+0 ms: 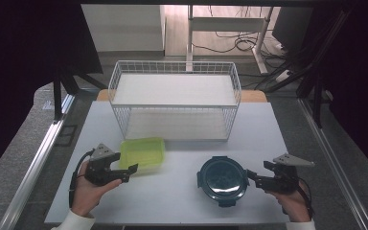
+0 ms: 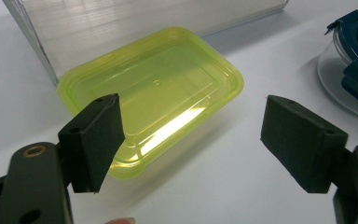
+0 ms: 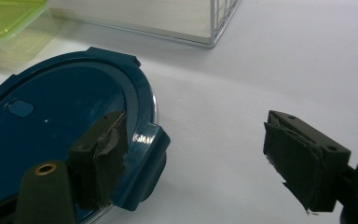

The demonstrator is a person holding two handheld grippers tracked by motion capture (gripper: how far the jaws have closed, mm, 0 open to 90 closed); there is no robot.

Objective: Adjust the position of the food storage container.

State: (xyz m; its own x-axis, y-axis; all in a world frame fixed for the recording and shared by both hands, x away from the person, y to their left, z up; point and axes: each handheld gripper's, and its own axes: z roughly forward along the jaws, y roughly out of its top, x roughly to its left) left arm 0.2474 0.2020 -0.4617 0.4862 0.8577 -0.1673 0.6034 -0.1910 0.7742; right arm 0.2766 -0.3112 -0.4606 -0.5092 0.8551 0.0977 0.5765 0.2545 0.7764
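A yellow-green rectangular plastic container with its lid on lies on the white table just in front of the wire basket's left end. My left gripper stands open at its near corner, empty. A round glass container with a dark blue clip lid sits right of centre, also seen at the right edge of the left gripper view. My right gripper is open just beside the lid's right clip, holding nothing.
A white wire basket with two shelves stands across the back of the table. Metal rails run along both table sides. Beyond are desk legs and cables on the floor.
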